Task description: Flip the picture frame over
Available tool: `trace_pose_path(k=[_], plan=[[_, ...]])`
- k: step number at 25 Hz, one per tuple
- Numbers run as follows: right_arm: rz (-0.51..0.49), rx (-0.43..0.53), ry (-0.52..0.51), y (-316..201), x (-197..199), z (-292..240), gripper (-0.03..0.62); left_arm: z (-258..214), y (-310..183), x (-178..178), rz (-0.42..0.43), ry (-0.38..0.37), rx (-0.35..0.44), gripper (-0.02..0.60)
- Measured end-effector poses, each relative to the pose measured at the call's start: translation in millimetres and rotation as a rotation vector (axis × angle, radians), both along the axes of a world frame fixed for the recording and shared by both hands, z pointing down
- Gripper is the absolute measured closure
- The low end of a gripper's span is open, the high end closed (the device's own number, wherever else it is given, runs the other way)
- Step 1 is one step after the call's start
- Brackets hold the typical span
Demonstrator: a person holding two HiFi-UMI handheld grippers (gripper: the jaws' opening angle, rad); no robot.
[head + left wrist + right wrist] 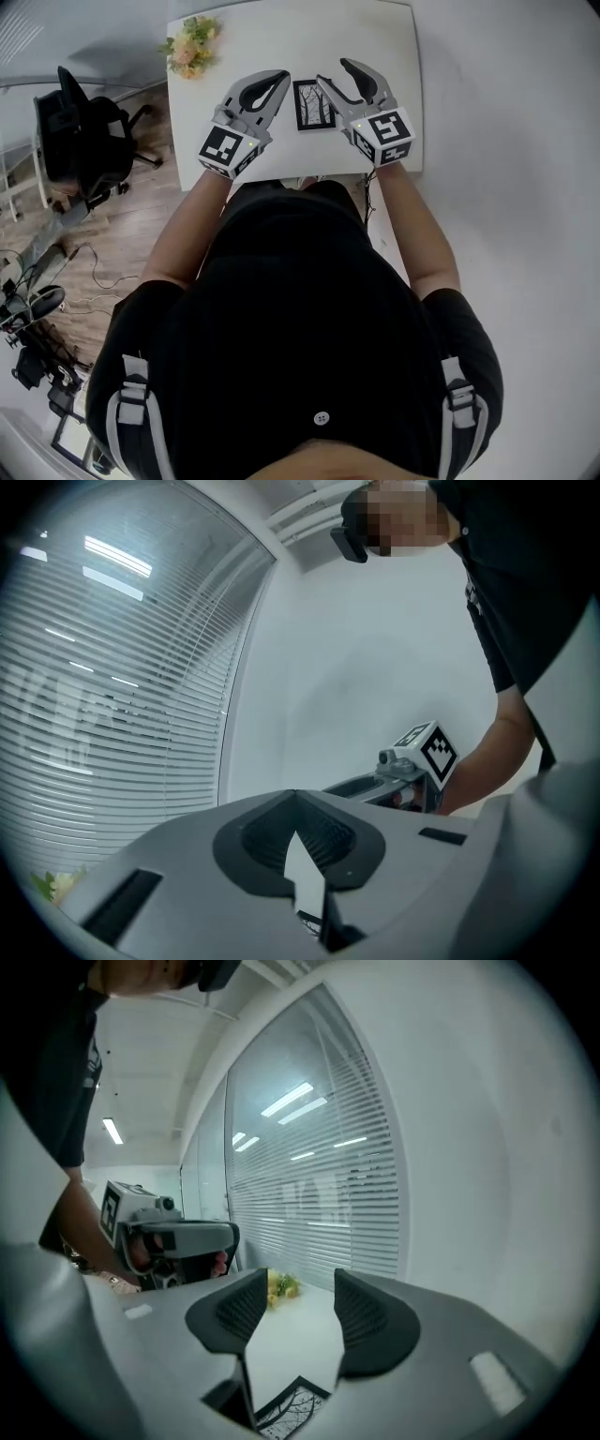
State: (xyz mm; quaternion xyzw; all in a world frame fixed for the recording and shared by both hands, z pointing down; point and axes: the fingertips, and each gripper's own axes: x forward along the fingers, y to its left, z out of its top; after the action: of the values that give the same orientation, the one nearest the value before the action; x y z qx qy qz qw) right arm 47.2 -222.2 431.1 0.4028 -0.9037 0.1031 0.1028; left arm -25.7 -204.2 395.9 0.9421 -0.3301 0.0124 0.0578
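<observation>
The picture frame (314, 104) lies flat on the white table (375, 37) with its tree picture facing up, between my two grippers. My left gripper (284, 77) hovers just left of it, raised off the table; its fingertips meet at the tip (295, 794) and hold nothing. My right gripper (336, 75) is held above the frame's right edge with its jaws apart and nothing between them. In the right gripper view the frame's corner (295, 1410) shows low between the open pads (361, 1316).
A bunch of yellow flowers (192, 42) sits at the table's far left corner. A black office chair (80, 131) stands left of the table on the wooden floor, with cables nearby. Window blinds (319, 1194) run behind the table.
</observation>
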Motion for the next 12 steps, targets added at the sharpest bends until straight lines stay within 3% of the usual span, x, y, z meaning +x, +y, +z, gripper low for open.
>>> trace_pose_path(k=[2, 6, 12], plan=[[-0.003, 0.035, -0.023, 8.2, -1.7, -20.0, 0.380, -7.9, 1.5, 0.2, 0.010, 0.005, 0.008, 0.578], [-0.002, 0.083, -0.078, 21.9, 2.1, -44.1, 0.481, -15.1, 6.3, 4.6, 0.028, 0.012, 0.013, 0.578], [0.033, 0.137, -0.075, 35.6, 6.6, -65.7, 0.541, -27.5, 14.2, 4.4, 0.053, 0.008, 0.018, 0.578]])
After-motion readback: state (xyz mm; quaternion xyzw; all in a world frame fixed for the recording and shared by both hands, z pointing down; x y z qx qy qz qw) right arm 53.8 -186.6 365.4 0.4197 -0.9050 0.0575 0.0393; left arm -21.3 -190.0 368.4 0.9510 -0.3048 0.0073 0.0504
